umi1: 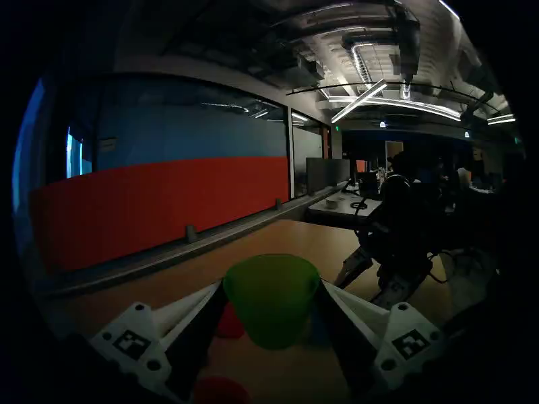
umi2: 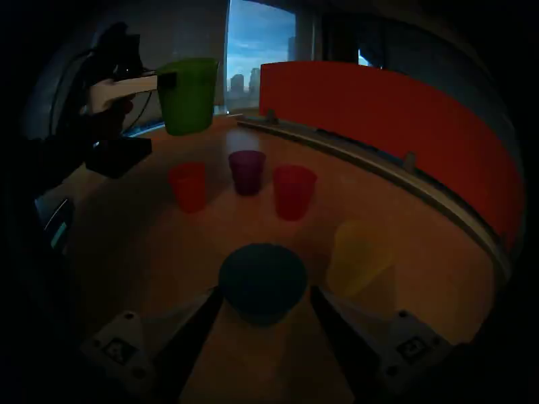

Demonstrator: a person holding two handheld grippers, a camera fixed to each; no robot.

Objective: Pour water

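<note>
My left gripper point(umi1: 271, 291) is shut on a green cup point(umi1: 271, 310), both fingers pressing its sides. In the right gripper view the same green cup point(umi2: 187, 95) hangs upright, high above the table at the far left, in the left gripper point(umi2: 183, 82). My right gripper point(umi2: 264, 291) is shut on a dark blue cup point(umi2: 263, 281) low over the wooden table point(umi2: 155, 256). Between the two stand a red cup point(umi2: 188, 186), a purple cup point(umi2: 247, 172) and another red cup point(umi2: 294, 191). A yellow cup point(umi2: 357, 257) stands just right of the blue one. I see no water.
A red partition panel point(umi2: 404, 114) with a rail runs along the table's far edge. A hand and dark sleeve point(umi2: 101, 121) hold the left gripper. Two red cups point(umi1: 230, 322) lie under the green cup in the left gripper view. Desks and a dim office point(umi1: 350, 195) stretch beyond.
</note>
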